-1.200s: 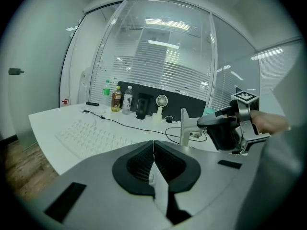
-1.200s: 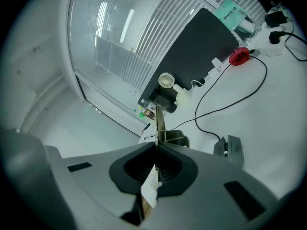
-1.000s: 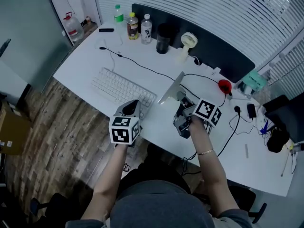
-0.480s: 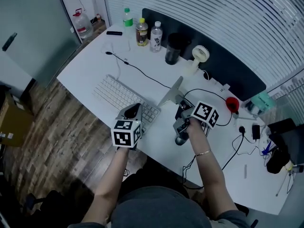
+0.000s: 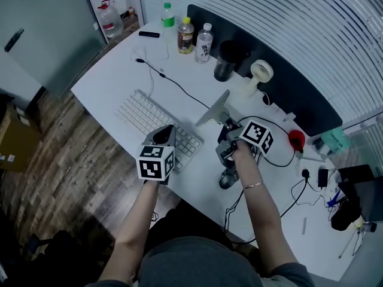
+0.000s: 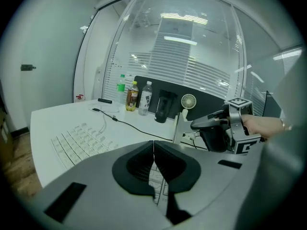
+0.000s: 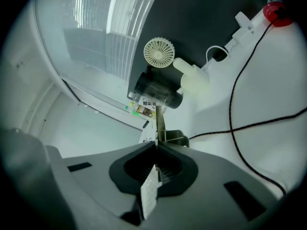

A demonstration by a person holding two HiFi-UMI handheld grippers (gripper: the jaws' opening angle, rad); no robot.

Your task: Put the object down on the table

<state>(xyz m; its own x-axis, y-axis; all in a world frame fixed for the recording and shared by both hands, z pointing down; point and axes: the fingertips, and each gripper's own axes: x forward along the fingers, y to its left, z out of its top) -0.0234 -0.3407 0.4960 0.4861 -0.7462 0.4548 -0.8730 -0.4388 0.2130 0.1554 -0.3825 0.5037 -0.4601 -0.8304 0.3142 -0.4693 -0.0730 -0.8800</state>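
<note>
A thin grey metal plate (image 5: 213, 109) stands tilted on edge between the keyboard and the fan. My right gripper (image 5: 227, 128) is shut on its near end. In the right gripper view the plate (image 7: 159, 120) runs edge-on straight out of the closed jaws of the right gripper (image 7: 156, 150), with a small bracket beside it. Whether its lower edge touches the white table (image 5: 114, 79) I cannot tell. My left gripper (image 5: 164, 136) hangs shut and empty over the keyboard's near right corner. In its own view the left gripper (image 6: 153, 150) has its pads together, and the plate (image 6: 179, 126) is to the right.
A white keyboard (image 5: 157, 127) lies left of the plate. A dark mouse (image 5: 227, 178) sits under my right wrist. Black cables (image 5: 173, 81) cross the table. Bottles (image 5: 187, 36), a dark cup (image 5: 224, 64), a white fan (image 5: 261, 75) and a red object (image 5: 297, 140) line the back.
The head view has shifted a little. Both grippers stay shut, the right one still on the plate. The mouse now shows under the right wrist.
</note>
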